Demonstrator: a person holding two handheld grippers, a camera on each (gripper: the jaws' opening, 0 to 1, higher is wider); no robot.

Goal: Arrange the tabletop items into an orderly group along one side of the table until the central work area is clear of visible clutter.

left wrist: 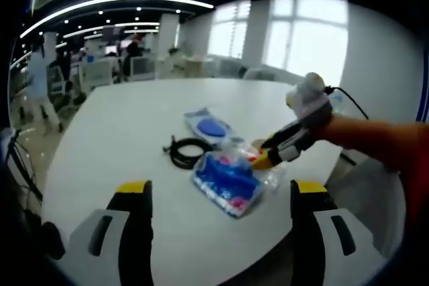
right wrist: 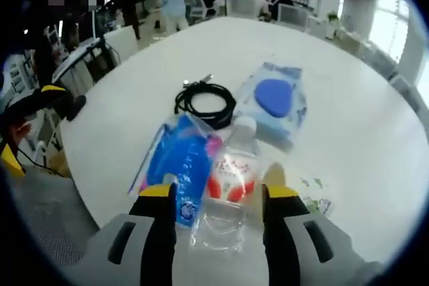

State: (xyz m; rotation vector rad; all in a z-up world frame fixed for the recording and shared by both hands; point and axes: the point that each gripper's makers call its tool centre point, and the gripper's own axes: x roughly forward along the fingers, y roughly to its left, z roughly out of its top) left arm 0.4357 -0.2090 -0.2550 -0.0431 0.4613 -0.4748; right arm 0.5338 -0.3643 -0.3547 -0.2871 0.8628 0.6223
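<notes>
Clear bottle (right wrist: pixel 226 195) lies between spread right tongs (right wrist: pixel 214 199); left tongs (left wrist: pixel 221 195) spread, empty.

No legible text on the blurred bottle label (right wrist: pixel 228 175) or packets.

Open office — bright windows (left wrist: pixel 303 41), ceiling light strips (left wrist: pixel 114 1), distant desks and chairs (left wrist: pixel 107 72).
</notes>
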